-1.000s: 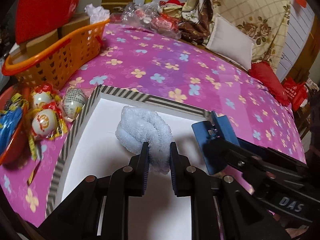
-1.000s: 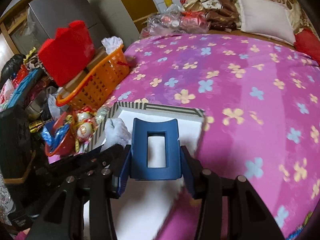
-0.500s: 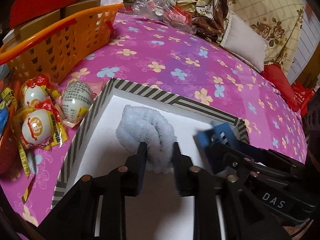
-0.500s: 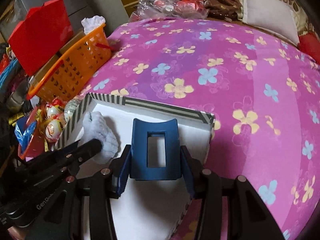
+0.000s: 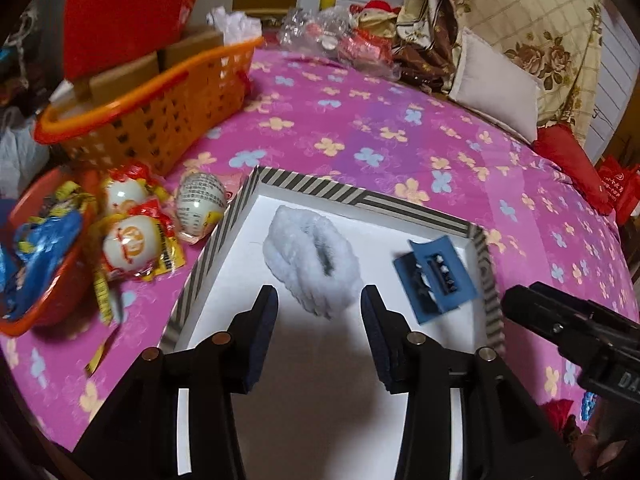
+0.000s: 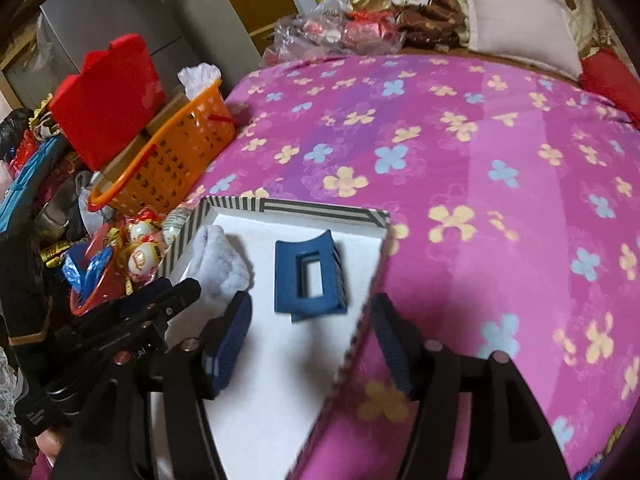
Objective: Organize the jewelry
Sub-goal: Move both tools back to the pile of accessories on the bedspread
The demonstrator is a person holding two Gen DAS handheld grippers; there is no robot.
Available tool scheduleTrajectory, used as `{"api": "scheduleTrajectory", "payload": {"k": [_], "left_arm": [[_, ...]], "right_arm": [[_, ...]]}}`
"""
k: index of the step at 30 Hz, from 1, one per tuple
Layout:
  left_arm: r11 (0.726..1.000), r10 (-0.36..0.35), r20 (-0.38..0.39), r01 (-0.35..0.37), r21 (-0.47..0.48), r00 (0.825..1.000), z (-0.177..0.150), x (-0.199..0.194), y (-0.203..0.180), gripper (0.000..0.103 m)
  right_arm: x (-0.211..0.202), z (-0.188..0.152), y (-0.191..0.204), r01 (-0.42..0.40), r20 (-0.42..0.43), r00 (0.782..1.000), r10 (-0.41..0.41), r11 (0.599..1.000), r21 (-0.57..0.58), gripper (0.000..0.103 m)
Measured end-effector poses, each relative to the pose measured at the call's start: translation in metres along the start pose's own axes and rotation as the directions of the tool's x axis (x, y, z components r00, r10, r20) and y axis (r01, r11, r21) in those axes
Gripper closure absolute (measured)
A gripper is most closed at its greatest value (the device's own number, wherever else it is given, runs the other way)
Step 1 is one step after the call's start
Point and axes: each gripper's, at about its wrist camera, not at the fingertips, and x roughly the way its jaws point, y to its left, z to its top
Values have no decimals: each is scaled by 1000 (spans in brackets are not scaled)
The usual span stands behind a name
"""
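In the left wrist view, the left gripper (image 5: 316, 300) sits low in the centre of the frame with its jaws apart and opening; the fluffy pale-blue hair scrunchie (image 5: 310, 262) lies just beyond the fingertips, free of both pads. It rests on the white floor of a shallow rectangular box with a black-and-white striped rim (image 5: 356, 196), towards the box's left wall. To its right, close to the striped right rim, lies the dark blue plastic claw hair clip (image 5: 438, 276). In the right wrist view, the right gripper (image 6: 310, 316) is also apart and opening, the clip just ahead of it and untouched; its right finger hangs outside the box edge. Around the box, the pink flowered cloth (image 6: 480, 160) is bare to the right and top, while an orange plastic basket (image 5: 160, 120) and wrapped egg-shaped sweets (image 5: 132, 236) crowd the left.
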Motion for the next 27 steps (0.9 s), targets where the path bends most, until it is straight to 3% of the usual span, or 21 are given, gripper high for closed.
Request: {"api": "scheduleTrajectory", "payload": {"k": [2,16,27], "left_arm": [[1000,-3,14,3,1,1000,-7,-13,-7,67],[999,24,52,-26,37,998,-60,-71,-53,67],[995,-10,49,4,102,999,-107,-96,-100,67]], "right_arm": [[-15,-7,-1,5,20,1000,-5,1000,-3,30],[-90,-73,-27,76,49,996,-75,997,-21,29],[-136,-133,-57,138,49,989,-137,990,-10,29]]}}
